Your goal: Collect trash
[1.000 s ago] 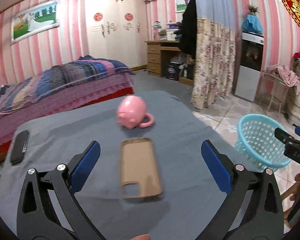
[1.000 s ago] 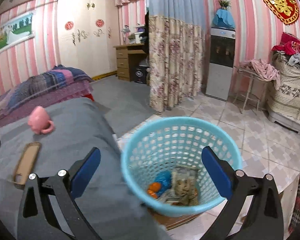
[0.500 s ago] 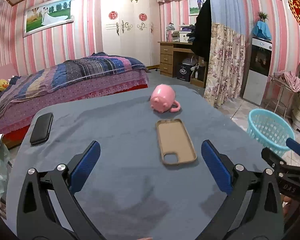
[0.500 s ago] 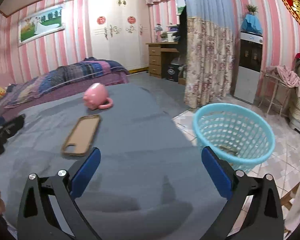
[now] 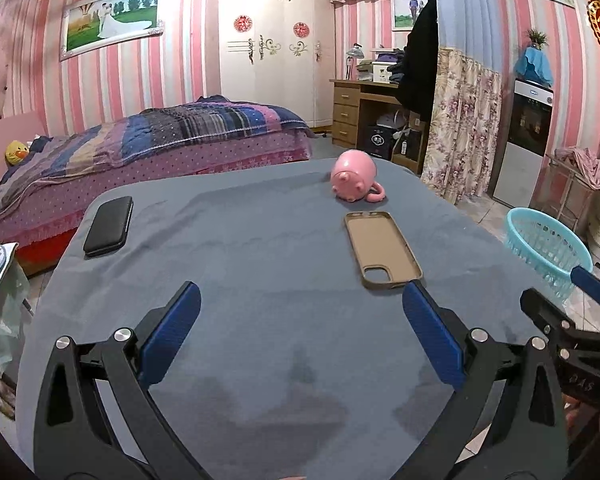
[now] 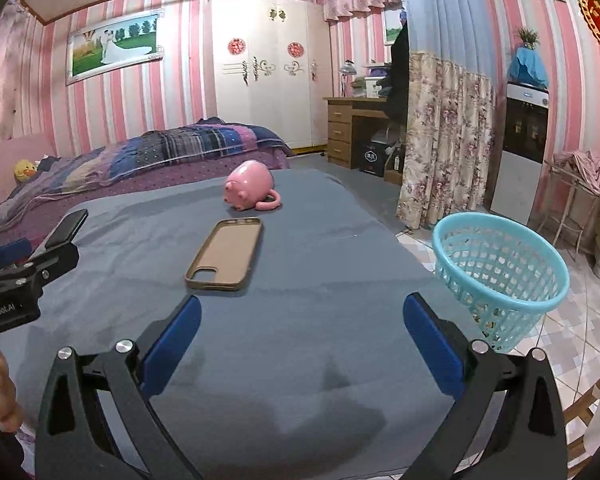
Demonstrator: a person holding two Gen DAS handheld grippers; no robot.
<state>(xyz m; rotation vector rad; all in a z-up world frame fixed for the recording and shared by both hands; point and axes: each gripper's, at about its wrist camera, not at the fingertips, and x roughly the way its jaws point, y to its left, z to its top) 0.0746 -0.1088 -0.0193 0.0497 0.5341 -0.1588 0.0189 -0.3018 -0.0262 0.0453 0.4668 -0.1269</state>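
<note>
A grey-blue cloth covers a table (image 5: 260, 272) in a pink-striped bedroom. Both tongs hover above its near edge with jaws spread wide and nothing between them: the left gripper (image 5: 300, 332) and the right gripper (image 6: 302, 334). In the left view, a tan phone case (image 5: 382, 254) lies flat at about one o'clock, a pink pig-shaped mug (image 5: 354, 182) lies on its side just beyond it, and a black phone (image 5: 109, 226) rests at ten o'clock near the table's far left edge. The trash's destination, a light blue plastic basket (image 6: 500, 276), stands on the tiled floor at three o'clock, just off the table's right edge. No loose trash shows on the cloth, and the basket's contents are hard to make out from here. The likely risk is mistaking the case, mug or phone for rubbish and binning it, or snagging the cloth and dragging these things off the table.
</note>
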